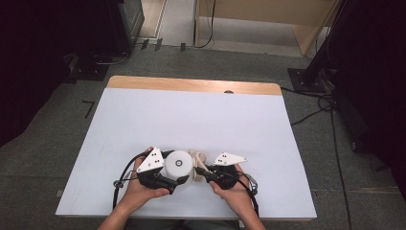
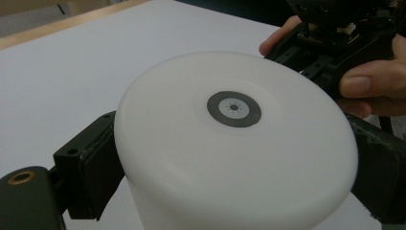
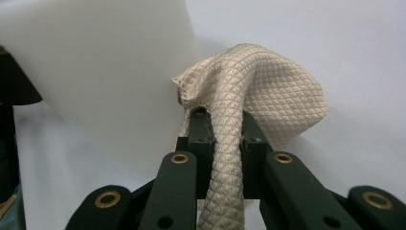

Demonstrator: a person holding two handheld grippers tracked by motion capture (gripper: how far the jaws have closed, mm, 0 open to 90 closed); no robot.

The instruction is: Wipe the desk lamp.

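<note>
At the counter's near edge, our left claw clamped the white container while our right claw pinched a beige quilted cloth against its side; wiping looked under way, not finished.

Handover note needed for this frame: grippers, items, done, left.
Left gripper: shut on the white container, its jaws clamped on the sides just under the flat top; it stands near the table's front edge.
Right gripper: shut on the beige quilted cloth, which bunches up right beside the container wall.
Table: white sheet over a wooden top.
Done: both things gripped, cloth brought up to the container.
Left: looks like wiping the container's side with the cloth; no visible sign of how much has been wiped. Keep the left grip steady meanwhile.
</note>
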